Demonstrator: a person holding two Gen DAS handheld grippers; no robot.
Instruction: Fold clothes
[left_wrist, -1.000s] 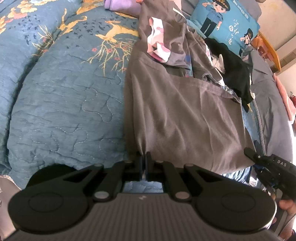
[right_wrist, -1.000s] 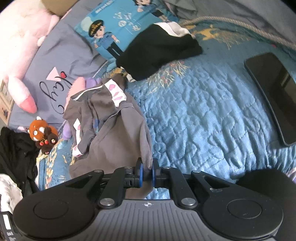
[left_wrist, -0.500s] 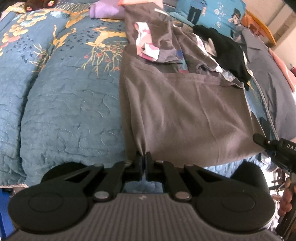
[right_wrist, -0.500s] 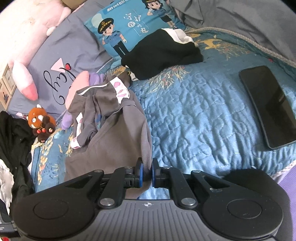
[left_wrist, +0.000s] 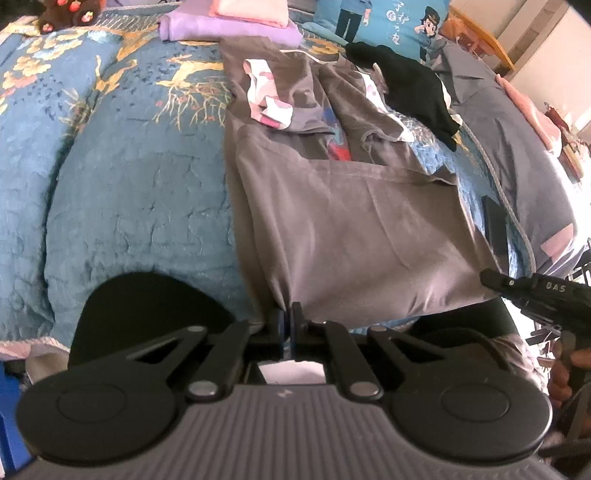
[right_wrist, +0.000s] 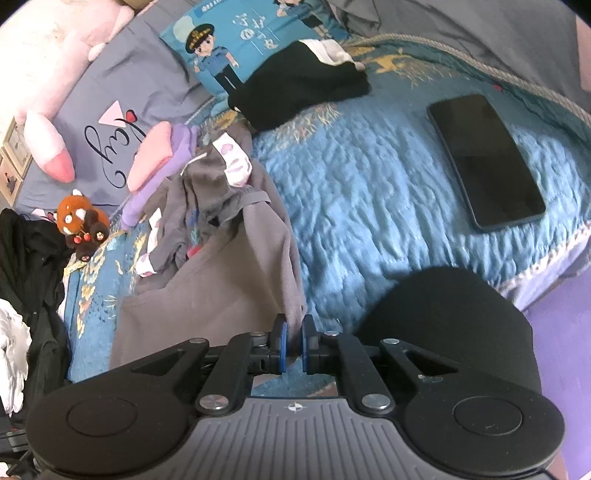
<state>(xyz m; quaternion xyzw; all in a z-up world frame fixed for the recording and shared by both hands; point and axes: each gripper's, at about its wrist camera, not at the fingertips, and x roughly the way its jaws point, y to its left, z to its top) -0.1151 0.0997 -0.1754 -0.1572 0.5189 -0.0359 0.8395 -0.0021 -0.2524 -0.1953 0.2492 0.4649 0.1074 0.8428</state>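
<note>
1. Jaws first: the left gripper (left_wrist: 287, 319) is clamped tight on one bottom corner of the grey T-shirt (left_wrist: 351, 229), and the right gripper (right_wrist: 293, 332) pinches the other corner, a fold of grey cloth bunched between its blue pads.
2. Since a second ago both hands have drawn back toward the near edge of the bed, so the hem is now pulled out straight and the lower body of the shirt lies smoother on the blue quilt (left_wrist: 140, 184). I judge this the spreading-out step, with no fold made yet.
3. Farther up, the shirt is a muddle: sleeves with pink-and-white trim are tumbled over the chest, so the neckline and the front print are mostly hidden.
4. Beyond it lie a black garment (right_wrist: 299, 86), a phone (right_wrist: 484, 158) well to the side, folded purple and pink clothes (left_wrist: 236, 18), and a cartoon-print pillow (right_wrist: 240, 37).
5. The right gripper's own body is cut off at the left view's edge, with only part of a hand showing.
</note>
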